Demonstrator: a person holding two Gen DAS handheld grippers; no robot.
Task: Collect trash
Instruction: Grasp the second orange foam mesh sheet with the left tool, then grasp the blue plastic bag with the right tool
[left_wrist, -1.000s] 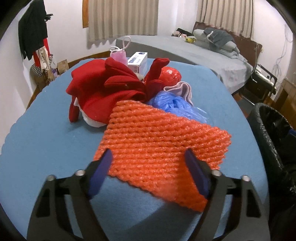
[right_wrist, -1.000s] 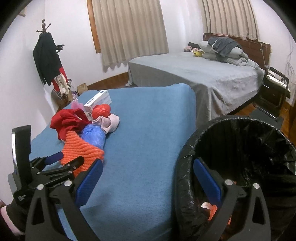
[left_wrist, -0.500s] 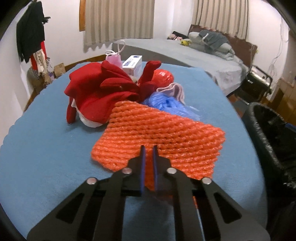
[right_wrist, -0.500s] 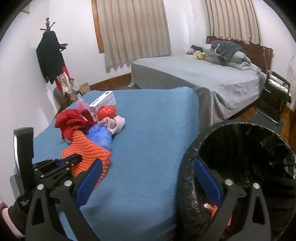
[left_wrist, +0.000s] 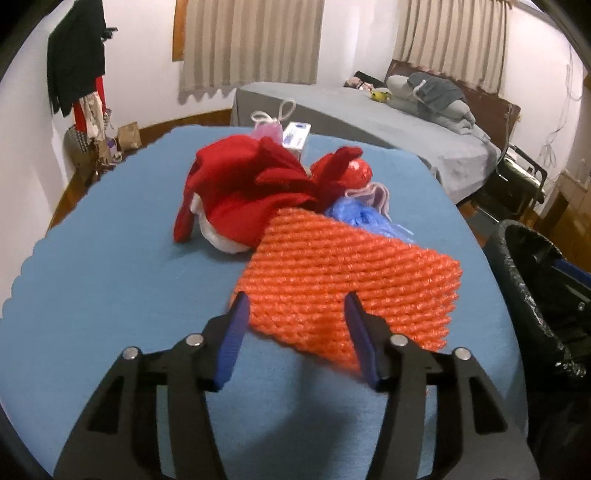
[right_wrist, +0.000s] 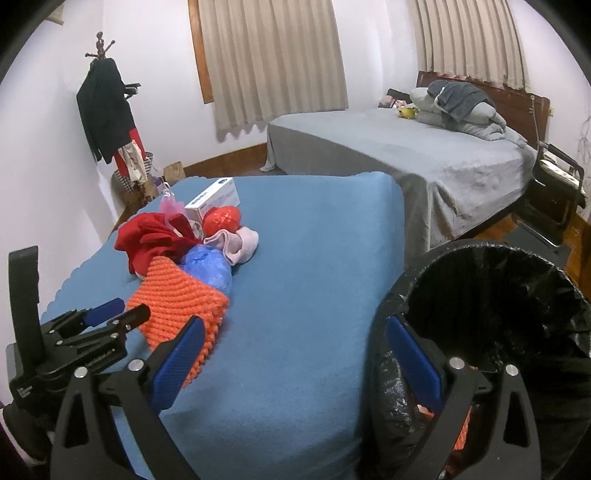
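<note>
Opening left gripper (left_wrist: 297, 314) jaws straddling orange foam net (left_wrist: 343, 280), box (right_wrist: 213, 198) print illegible, right gripper (right_wrist: 295, 347) jaws wide, empty

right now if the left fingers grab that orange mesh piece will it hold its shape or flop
The orange mesh piece probably flops: it lies draped flat on the blue table cover with one edge lapping up onto the blue plastic bag. Its open foam-like netting looks very light, so it may lift easily. The ridged surface should give the left gripper, now opening around its near edge, decent purchase.
</note>
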